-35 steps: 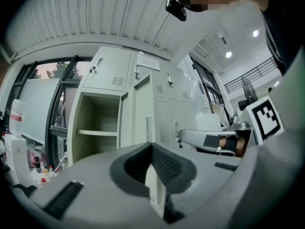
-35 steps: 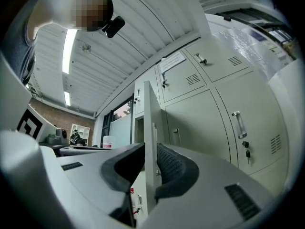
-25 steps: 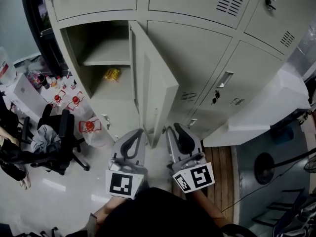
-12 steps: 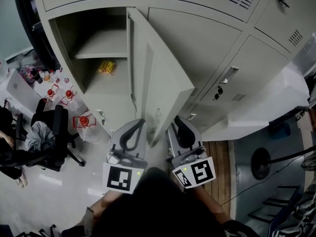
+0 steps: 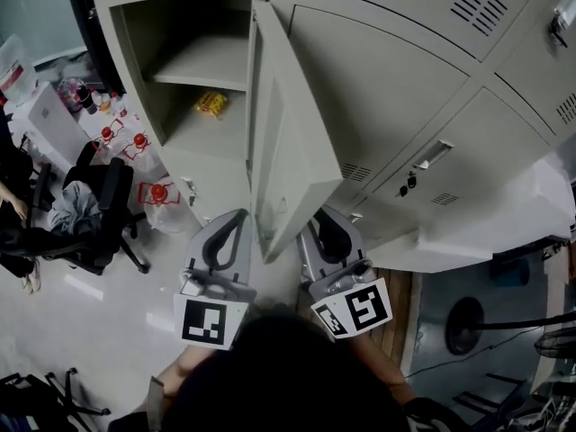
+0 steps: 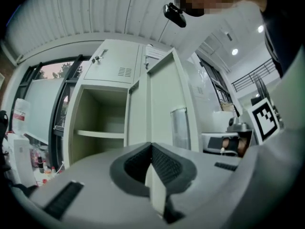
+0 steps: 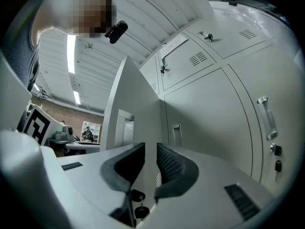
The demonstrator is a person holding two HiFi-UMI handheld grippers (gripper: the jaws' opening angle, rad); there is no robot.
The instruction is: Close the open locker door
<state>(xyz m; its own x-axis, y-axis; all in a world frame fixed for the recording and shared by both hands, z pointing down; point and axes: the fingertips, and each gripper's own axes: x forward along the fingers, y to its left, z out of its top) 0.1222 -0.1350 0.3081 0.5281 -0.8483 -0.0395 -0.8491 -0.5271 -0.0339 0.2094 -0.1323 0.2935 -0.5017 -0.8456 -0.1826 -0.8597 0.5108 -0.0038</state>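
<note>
The grey locker door [image 5: 292,142] stands open, swung out toward me from its compartment [image 5: 193,25]. Inside, a small yellow packet [image 5: 212,104] lies below a shelf [image 5: 202,66]. My left gripper [image 5: 236,216] is shut and empty, just left of the door's lower edge. In the left gripper view, the left gripper [image 6: 151,146] points at the door [image 6: 162,104] and the bare compartment. My right gripper [image 5: 326,225] sits right of that edge, under the door's outer corner. Its jaws stand slightly apart with nothing between them, and the right gripper [image 7: 151,148] faces the door's outer face [image 7: 136,104].
Closed lockers [image 5: 405,88] fill the wall to the right, one with a handle and keys [image 5: 423,165]. A black office chair [image 5: 94,214] and red-capped bottles [image 5: 135,142] stand on the floor at the left. A white ledge [image 5: 504,214] and a floor fan [image 5: 463,322] are at the right.
The view has drawn closer to the locker, and the door now looms larger over both grippers. The grippers keep their places on either side of its lower edge. The door's angle looks unchanged.
</note>
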